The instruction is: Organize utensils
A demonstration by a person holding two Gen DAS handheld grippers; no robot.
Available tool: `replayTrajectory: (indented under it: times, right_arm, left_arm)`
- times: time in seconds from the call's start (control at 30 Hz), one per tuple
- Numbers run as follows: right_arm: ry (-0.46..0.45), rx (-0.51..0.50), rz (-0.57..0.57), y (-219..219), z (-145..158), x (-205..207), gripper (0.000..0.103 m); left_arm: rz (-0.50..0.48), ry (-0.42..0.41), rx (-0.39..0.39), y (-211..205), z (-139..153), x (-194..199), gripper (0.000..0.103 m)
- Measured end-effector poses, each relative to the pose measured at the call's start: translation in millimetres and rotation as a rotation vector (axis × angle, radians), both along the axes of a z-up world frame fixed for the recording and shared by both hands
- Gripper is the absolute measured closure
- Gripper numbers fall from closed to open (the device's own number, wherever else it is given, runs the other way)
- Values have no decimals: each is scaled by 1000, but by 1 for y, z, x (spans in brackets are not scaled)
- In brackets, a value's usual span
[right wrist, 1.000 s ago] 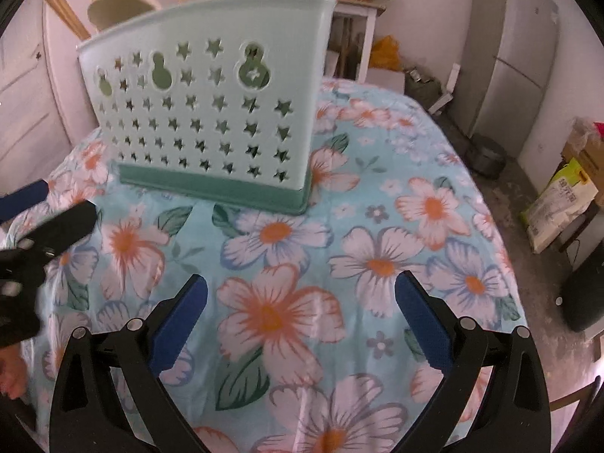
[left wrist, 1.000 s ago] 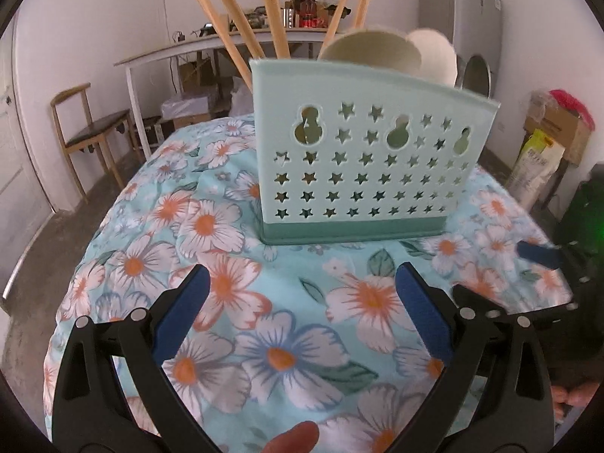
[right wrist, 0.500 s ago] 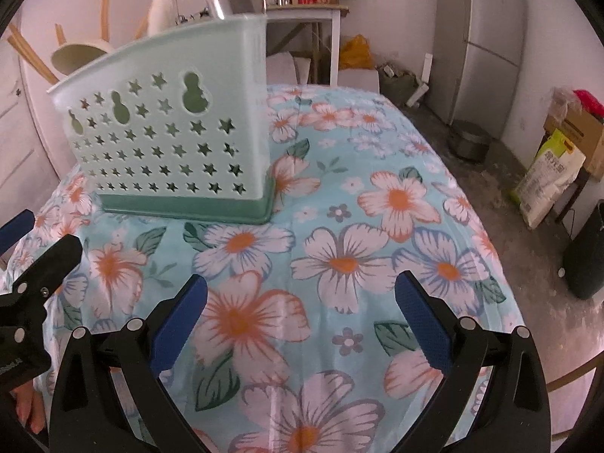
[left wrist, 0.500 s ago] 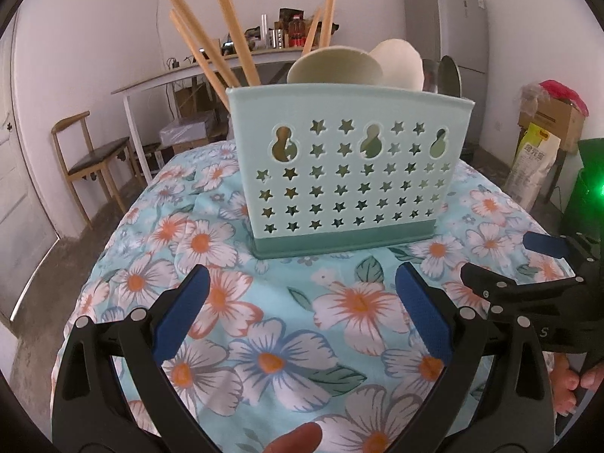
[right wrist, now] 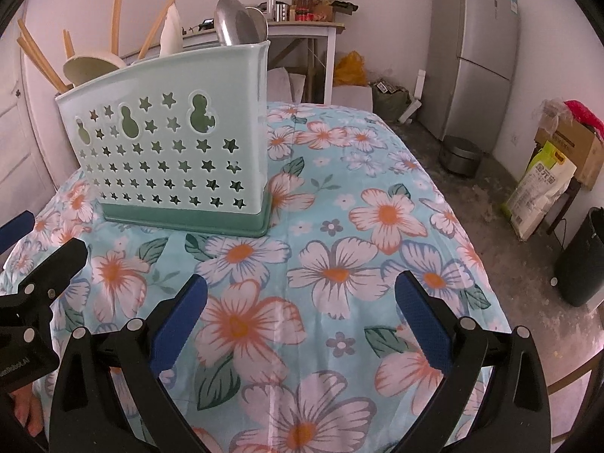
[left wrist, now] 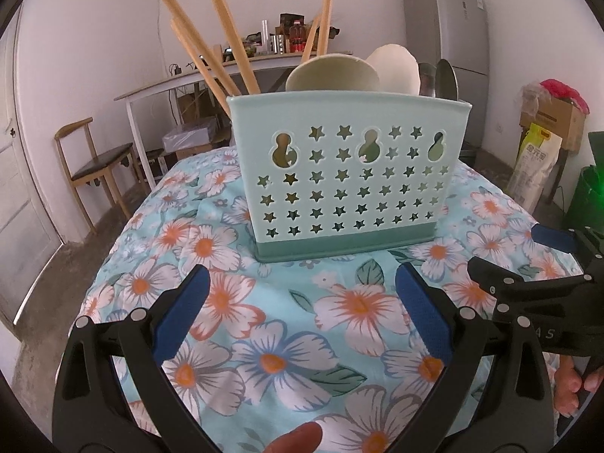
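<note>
Not much legible here. The right gripper (left wrist: 547,260) at 3 o'clock in the left wrist view shows "A S". The left gripper (right wrist: 26,245) at 8 o'clock in the right view reads "enRobot.AI", start cut off. The sack's (left wrist: 532,162) print is too blurry.

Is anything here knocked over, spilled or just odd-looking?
Nothing stands out. The caddy stands upright on the floral cloth, with chopsticks and spoons poking out of its top. No utensils lie loose on the cloth. Both grippers, left and right, are open and empty.
</note>
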State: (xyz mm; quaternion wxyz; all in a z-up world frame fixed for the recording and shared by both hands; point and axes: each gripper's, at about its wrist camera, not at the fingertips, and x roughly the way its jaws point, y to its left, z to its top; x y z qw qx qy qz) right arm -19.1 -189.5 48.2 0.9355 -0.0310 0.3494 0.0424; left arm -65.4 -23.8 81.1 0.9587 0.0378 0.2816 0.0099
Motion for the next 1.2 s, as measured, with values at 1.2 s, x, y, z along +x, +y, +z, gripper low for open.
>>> replayTrajectory:
  times: [1.2]
  right_arm:
    - [-19,-5,9,2,1,-4,6]
  left_arm:
    - [5,1,3,0,0,-2,8]
